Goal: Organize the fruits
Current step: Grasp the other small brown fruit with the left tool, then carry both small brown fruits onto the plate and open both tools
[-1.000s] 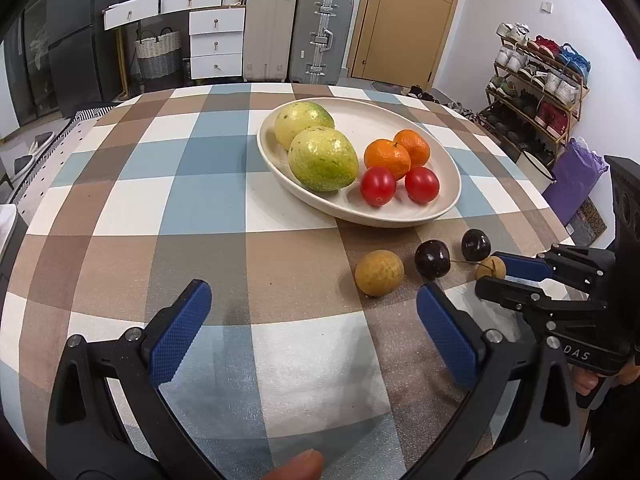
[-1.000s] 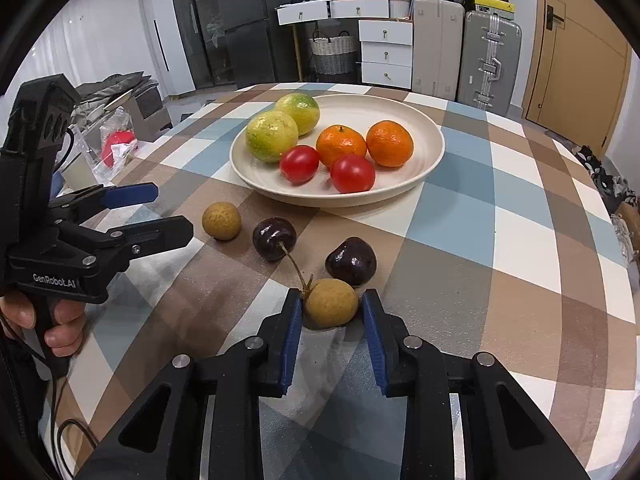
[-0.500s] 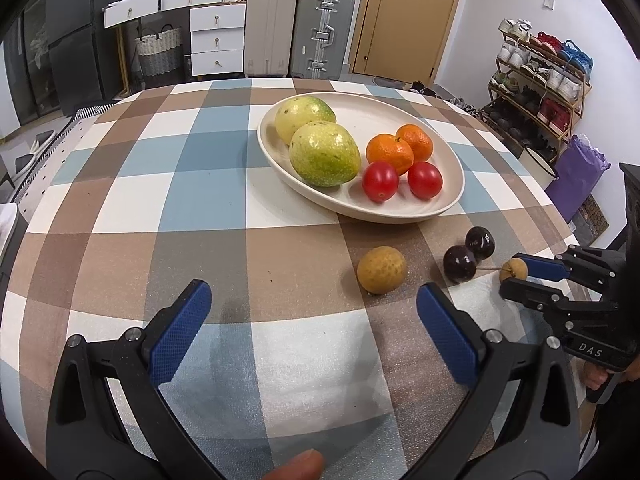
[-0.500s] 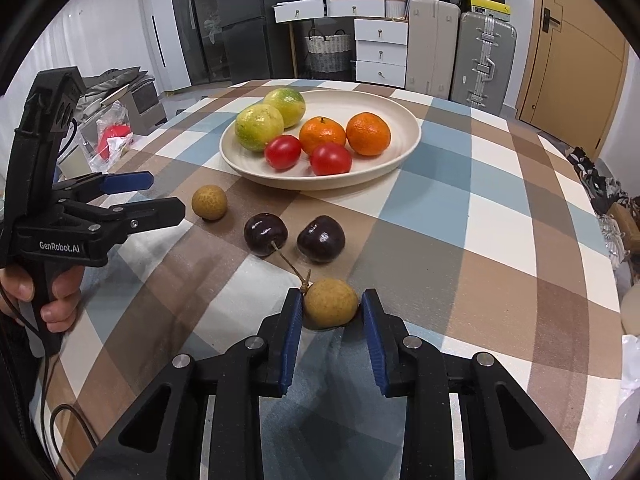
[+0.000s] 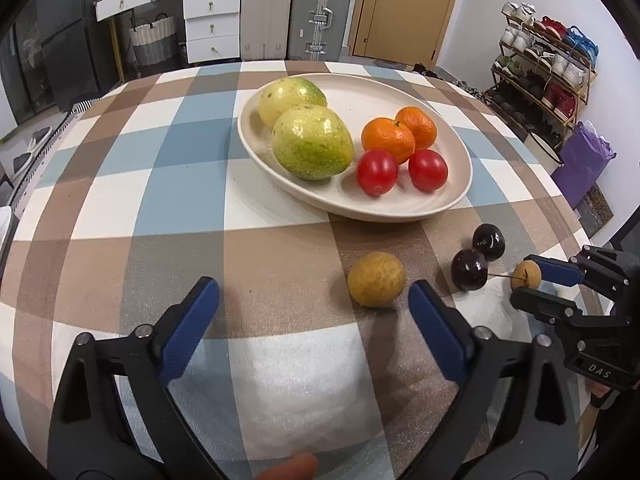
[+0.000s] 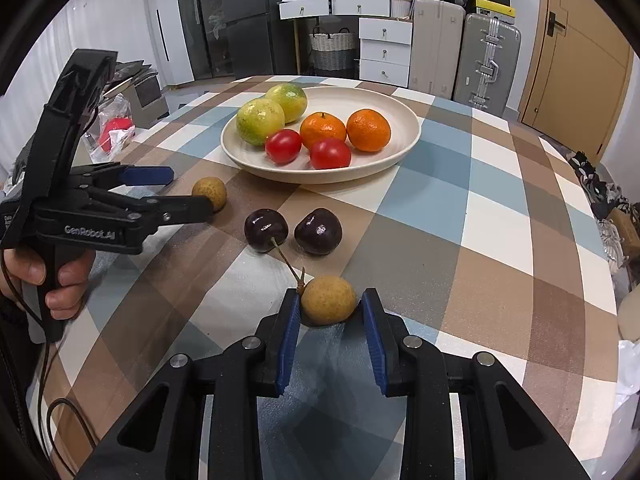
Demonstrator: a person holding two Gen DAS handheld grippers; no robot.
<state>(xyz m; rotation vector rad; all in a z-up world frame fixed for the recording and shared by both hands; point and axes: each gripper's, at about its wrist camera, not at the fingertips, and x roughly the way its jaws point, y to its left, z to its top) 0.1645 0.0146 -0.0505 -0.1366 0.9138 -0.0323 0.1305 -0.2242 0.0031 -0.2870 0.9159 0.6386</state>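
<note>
A cream plate (image 5: pixel 400 212) (image 6: pixel 320 176) holds two green-yellow fruits, two oranges and two red tomatoes. On the checked cloth in front of it lie two dark cherries (image 5: pixel 470 270) (image 6: pixel 266 230) and a tan longan (image 5: pixel 376 279) (image 6: pixel 209 196). My left gripper (image 5: pixel 312 290) is closing, and that longan lies just ahead of its tips near the right finger, untouched. My right gripper (image 6: pixel 330 300) (image 5: pixel 532 284) is shut on a second longan (image 6: pixel 328 300) (image 5: pixel 527 275). A thin stem runs from the held longan to the nearer cherry.
The round table's edge curves close on the right in both views. A hand (image 6: pixel 48 280) holds the left gripper's handle. Beyond the table stand suitcases (image 5: pixel 320 12), white drawers (image 5: pixel 210 20), a shoe rack (image 5: pixel 548 64) and a purple bag (image 5: pixel 584 160).
The left jaws have narrowed and come closer to the loose longan. The right gripper, still shut on its longan, drew back from the plate, and the two cherries now sit closer together.
</note>
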